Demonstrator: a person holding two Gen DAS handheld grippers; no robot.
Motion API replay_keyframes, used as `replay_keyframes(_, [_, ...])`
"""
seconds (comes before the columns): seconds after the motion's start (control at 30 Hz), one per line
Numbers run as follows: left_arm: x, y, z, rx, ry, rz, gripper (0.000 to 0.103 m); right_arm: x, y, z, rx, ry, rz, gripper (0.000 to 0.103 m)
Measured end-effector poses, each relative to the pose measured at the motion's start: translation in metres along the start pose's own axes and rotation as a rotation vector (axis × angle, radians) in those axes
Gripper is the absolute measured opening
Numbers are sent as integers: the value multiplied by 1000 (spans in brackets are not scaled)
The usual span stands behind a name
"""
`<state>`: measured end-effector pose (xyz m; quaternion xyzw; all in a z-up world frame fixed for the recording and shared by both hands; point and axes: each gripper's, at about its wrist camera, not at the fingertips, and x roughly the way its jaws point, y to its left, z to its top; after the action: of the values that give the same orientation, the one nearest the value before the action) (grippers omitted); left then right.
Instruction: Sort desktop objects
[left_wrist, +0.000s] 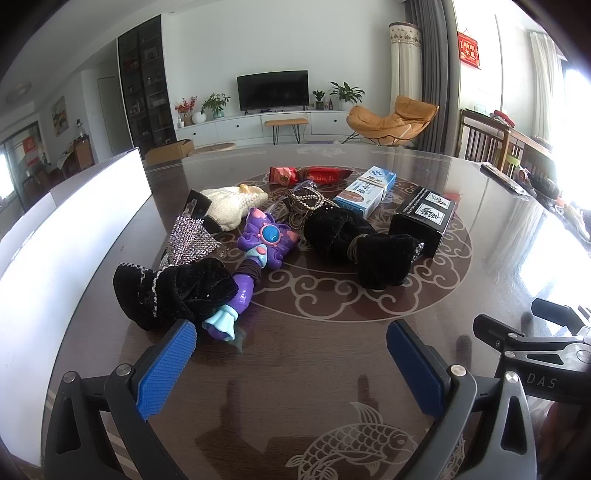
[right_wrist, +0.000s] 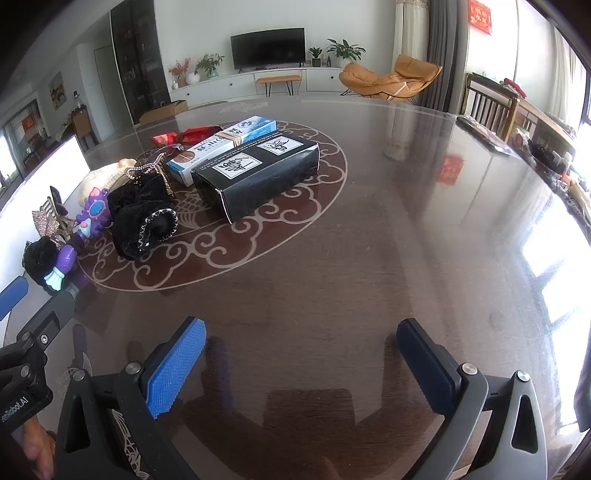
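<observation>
Both hand-held grippers wide open and empty, whole pile untouched on the worktop

Heads up: your left hand-held gripper (left_wrist: 291, 363) hangs just short of the black velvet bow (left_wrist: 173, 291), and that bow is lying against the purple toy wand (left_wrist: 255, 254), so if you pinch low you'll probably drag the wand along or snag the rhinestone trim. The second velvet bow (left_wrist: 364, 243) is touching the black carton (left_wrist: 424, 218) and sits on a tangle of beaded chain (left_wrist: 306, 201), same snagging risk there. The worktop (right_wrist: 369, 240) is glossy, so boxes like the blue-and-white carton (right_wrist: 221, 146) could skid away when nudged. Your right hand-held gripper (right_wrist: 301, 369) hovers over bare worktop, well apart from everything. The stuff is all clumped on the round scroll pattern, left of centre, soft items mixed with boxes and red snack packets (left_wrist: 310, 174).
</observation>
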<state>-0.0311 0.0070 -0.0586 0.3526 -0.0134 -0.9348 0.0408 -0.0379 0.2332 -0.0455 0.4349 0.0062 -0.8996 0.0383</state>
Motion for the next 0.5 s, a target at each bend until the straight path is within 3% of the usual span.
replay_keyframes(0.37, [1,4,1,-9,32,10,103,2,1,0,-3,9,-4,103])
replay_keyframes(0.5, [-6,13,-7,33,74,23,103,3,2,0,-7,11,-8,103])
